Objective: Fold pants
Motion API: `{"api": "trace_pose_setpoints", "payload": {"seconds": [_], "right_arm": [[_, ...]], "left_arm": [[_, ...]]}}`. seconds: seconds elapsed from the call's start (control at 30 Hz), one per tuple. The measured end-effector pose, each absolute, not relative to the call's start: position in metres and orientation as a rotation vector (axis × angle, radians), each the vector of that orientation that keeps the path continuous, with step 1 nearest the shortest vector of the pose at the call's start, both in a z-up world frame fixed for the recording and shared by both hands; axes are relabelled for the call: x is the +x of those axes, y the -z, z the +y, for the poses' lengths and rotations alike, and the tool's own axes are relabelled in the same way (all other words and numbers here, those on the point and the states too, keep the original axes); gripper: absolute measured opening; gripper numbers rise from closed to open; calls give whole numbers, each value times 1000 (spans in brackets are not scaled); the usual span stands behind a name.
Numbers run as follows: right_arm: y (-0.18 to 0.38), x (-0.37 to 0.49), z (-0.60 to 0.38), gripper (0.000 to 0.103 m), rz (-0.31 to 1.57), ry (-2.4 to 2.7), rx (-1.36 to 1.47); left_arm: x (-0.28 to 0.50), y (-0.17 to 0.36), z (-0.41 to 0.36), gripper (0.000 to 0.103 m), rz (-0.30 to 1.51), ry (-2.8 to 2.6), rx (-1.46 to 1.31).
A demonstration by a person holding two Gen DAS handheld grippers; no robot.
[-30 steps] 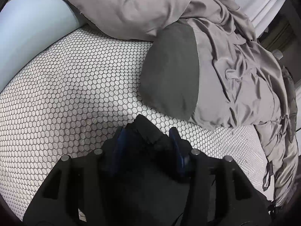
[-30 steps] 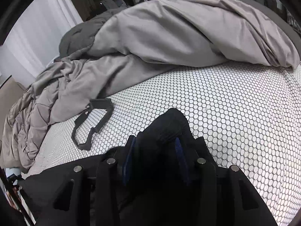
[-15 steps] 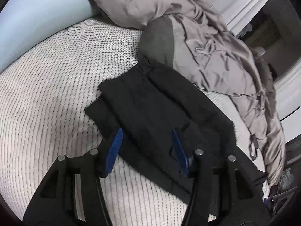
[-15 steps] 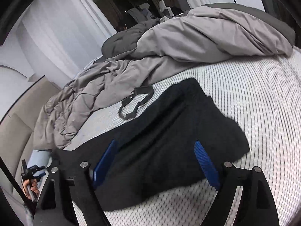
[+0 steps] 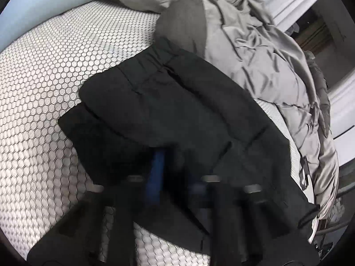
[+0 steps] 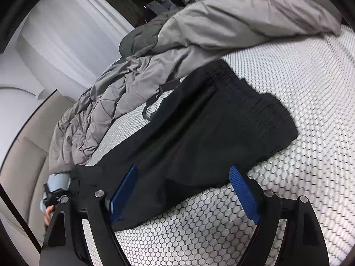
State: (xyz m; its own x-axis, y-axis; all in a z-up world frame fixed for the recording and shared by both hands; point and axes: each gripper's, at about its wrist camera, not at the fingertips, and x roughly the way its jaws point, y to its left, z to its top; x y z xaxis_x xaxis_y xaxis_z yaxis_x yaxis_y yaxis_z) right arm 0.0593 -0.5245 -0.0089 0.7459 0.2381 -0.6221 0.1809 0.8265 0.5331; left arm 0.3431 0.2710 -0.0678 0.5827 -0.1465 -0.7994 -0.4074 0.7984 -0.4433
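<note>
The black pants (image 6: 199,146) lie folded over on the bed (image 6: 299,102). The left hand-held gripper (image 5: 175,177) has just snapped together, empty; the right hand-held gripper (image 6: 184,190) stands apart above the near edge. Next, probably another fold.

Bare white honeycomb-patterned mattress (image 6: 299,133) lies open right of the black pants (image 6: 210,133); a rumpled grey duvet (image 6: 233,22) blocks the far-left side.

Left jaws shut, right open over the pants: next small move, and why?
Probably lift the left gripper slightly to check that it has the pants. Its jaws have just closed, blurred, over the near edge; the right gripper has let go, its jaws wide, and the pants lie folded on the mattress.
</note>
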Motion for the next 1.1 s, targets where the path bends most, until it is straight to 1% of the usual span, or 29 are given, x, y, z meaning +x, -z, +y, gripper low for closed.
{"api": "trace_pose_setpoints", "payload": {"seconds": [0.07, 0.13, 0.2, 0.33, 0.4, 0.53, 0.57, 0.63, 0.7, 0.77, 0.83, 0.9, 0.97, 1.0, 1.1], "right_arm": [[15, 64, -526, 86, 765, -13, 605], [17, 64, -529, 86, 766, 0, 593], [19, 61, -532, 86, 753, 6, 595], [25, 66, -538, 86, 758, 34, 596], [29, 66, -538, 86, 772, 23, 628], [21, 59, -533, 86, 756, 1, 595], [19, 57, -533, 86, 755, 0, 586], [16, 53, -533, 86, 751, -8, 587], [14, 51, -533, 86, 749, -19, 593], [14, 49, -531, 86, 751, -35, 594], [15, 49, -529, 86, 762, -49, 593], [16, 51, -525, 86, 773, -69, 587], [16, 54, -521, 86, 783, -88, 575], [17, 56, -520, 86, 789, -94, 565], [19, 57, -516, 86, 810, -120, 538]], "left_arm": [[332, 68, 281, 2, 934, -166, -670], [316, 66, 298, 2, 912, -178, -671], [311, 68, 306, 3, 946, -215, -620], [306, 62, 308, 6, 961, -246, -577], [295, 55, 306, 13, 965, -266, -585], [273, 19, 279, 13, 904, -168, -541], [273, 10, 270, 14, 894, -133, -521], [285, -12, 235, 32, 891, -12, -448], [300, -27, 196, 69, 887, 80, -381], [323, -37, 142, 88, 876, 225, -312], [348, -39, 83, 88, 854, 330, -201], [376, -31, 29, 88, 886, 426, -87], [402, -11, -25, 88, 957, 548, 29], [414, 2, -54, 88, 994, 593, 136], [445, 32, -98, 86, 1055, 620, 340]]}}
